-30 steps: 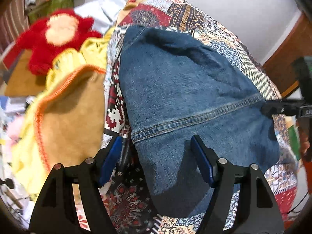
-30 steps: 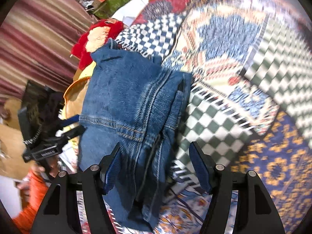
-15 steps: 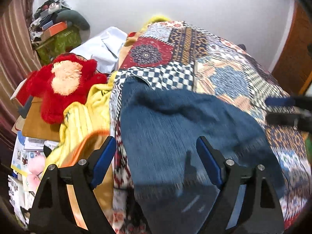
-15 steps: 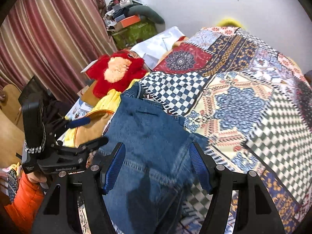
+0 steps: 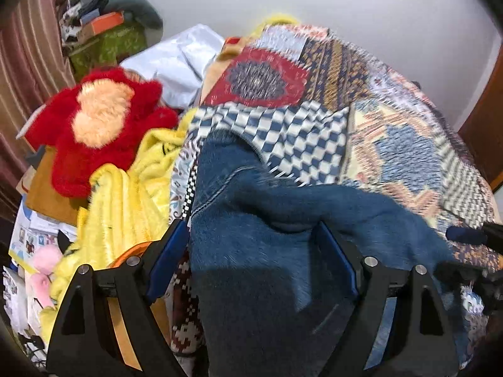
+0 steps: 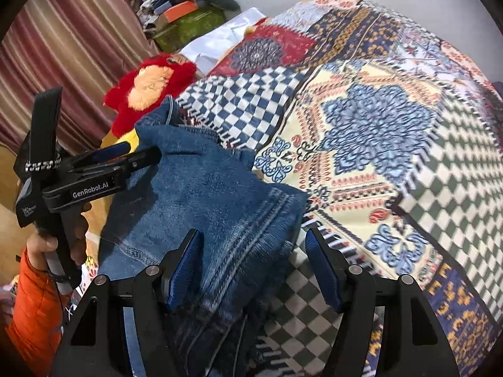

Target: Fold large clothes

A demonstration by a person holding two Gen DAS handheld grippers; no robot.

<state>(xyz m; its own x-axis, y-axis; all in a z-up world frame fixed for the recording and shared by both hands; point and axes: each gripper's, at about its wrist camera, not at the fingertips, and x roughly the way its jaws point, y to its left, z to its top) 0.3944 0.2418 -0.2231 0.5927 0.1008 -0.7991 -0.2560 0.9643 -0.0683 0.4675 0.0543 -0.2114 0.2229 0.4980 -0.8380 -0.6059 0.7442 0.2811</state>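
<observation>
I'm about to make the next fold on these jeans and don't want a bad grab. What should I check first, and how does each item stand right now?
1. Left claw open, gripping nothing: ok; it has just been opening, with the jeans lying between its pads.
2. Right claw open, pads off the denim: ok.
3. Jeans resting on the patchwork bedspread: ok.
4. Folded edges lined up: not ok, the layers look bunched.
5. Yellow cloth clear of the jeans' left edge: cannot tell.

Black left gripper (image 6: 125,157) marked "GenRobot.AI", blue-padded fingers (image 6: 113,150), orange sleeve (image 6: 31,308).
</observation>
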